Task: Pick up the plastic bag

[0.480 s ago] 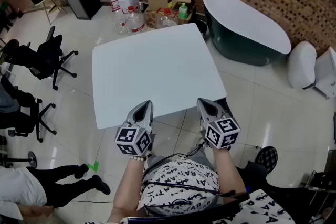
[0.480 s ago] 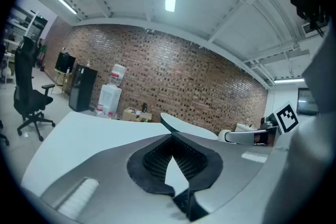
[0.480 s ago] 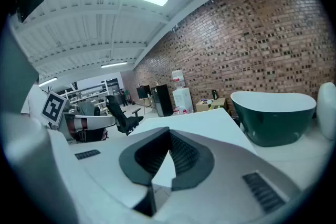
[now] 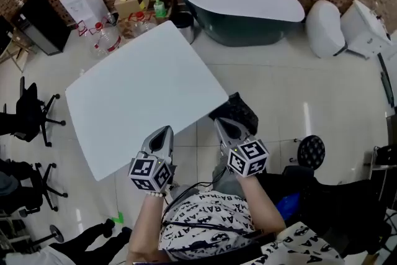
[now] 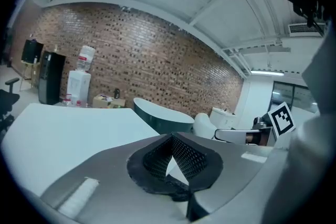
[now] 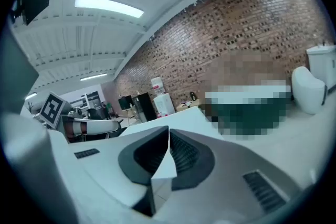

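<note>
Bag (image 4: 236, 110): black crumpled heap we take for it, on floor at white table (image 4: 136, 90) near corner, just past right gripper (image 4: 221, 125) | right gripper: jaws together, empty | left gripper (image 4: 164, 131): jaws together, empty, at table's near edge

A table (image 4: 136, 96) is standing before a bathtub (image 4: 248, 0) at back right and a water dispenser (image 4: 84, 0) at back left; an office chair (image 4: 28, 115) is sitting left.
</note>
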A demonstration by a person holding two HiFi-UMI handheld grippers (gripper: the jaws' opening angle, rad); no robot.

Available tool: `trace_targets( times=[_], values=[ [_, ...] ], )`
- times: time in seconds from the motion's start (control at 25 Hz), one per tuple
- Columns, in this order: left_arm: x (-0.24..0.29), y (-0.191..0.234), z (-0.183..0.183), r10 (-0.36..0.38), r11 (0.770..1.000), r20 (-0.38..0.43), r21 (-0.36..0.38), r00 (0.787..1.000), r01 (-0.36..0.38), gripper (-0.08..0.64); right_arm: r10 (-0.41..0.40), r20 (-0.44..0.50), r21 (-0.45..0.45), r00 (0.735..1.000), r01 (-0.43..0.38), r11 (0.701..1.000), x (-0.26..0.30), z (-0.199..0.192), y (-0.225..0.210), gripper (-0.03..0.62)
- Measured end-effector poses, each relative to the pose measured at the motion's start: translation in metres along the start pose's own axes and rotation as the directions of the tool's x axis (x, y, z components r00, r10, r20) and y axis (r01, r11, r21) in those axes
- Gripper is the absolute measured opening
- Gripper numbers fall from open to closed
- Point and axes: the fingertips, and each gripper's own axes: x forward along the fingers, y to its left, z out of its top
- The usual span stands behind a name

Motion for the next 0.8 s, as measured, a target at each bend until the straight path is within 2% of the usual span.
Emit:
trace_targets(
  times=[0.08,0.12,0.16,0.2,0.32,0.36,0.48,0.68,0.8],
  values=[
    [0.029,-0.032,-0.015,-0.07,0.997,-0.051,0.018,0.996,0.071,0.0,-0.066,-0.008,0.05,0.998,0.066,0.997,-0.016,-0.018,-0.037,0.026],
    [0.044,-0.048,-0.022,-0.107,0.994,-0.074,0.025,0.992,0.109,0.0,-0.095,-0.022,0.079,0.995,0.096,0.992,-0.023,-0.03,-0.056,0.073],
    [0.06,-0.064,-0.03,-0.142,0.989,-0.096,0.032,0.985,0.146,0.0,-0.12,-0.041,0.109,0.992,0.124,0.986,-0.029,-0.043,-0.076,0.183],
    [0.076,-0.079,-0.038,-0.175,0.983,-0.121,0.038,0.977,0.18,0.0,-0.147,-0.062,0.135,0.987,0.154,0.979,-0.035,-0.055,-0.097,0.213],
    [0.123,-0.125,-0.068,-0.254,0.962,-0.197,0.047,0.947,0.268,0.0,-0.242,-0.143,0.17,0.96,0.265,0.949,-0.055,-0.099,-0.164,0.222],
    [0.136,-0.139,-0.078,-0.276,0.955,-0.216,0.045,0.936,0.292,0.0,-0.27,-0.176,0.183,0.947,0.301,0.936,-0.062,-0.117,-0.186,0.277],
    [0.171,-0.175,-0.114,-0.323,0.939,-0.271,0.031,0.907,0.344,0.0,-0.352,-0.265,0.234,0.898,0.414,0.879,-0.082,-0.175,-0.253,0.336],
    [0.226,-0.213,-0.187,-0.38,0.914,-0.356,0.001,0.854,0.407,0.0,-0.475,-0.361,0.318,0.803,0.584,0.747,-0.11,-0.271,-0.356,0.336],
    [0.265,-0.22,-0.239,-0.388,0.907,-0.389,0.0,0.836,0.421,0.0,-0.516,-0.398,0.344,0.758,0.645,0.683,-0.108,-0.329,-0.416,0.336]
  ],
)
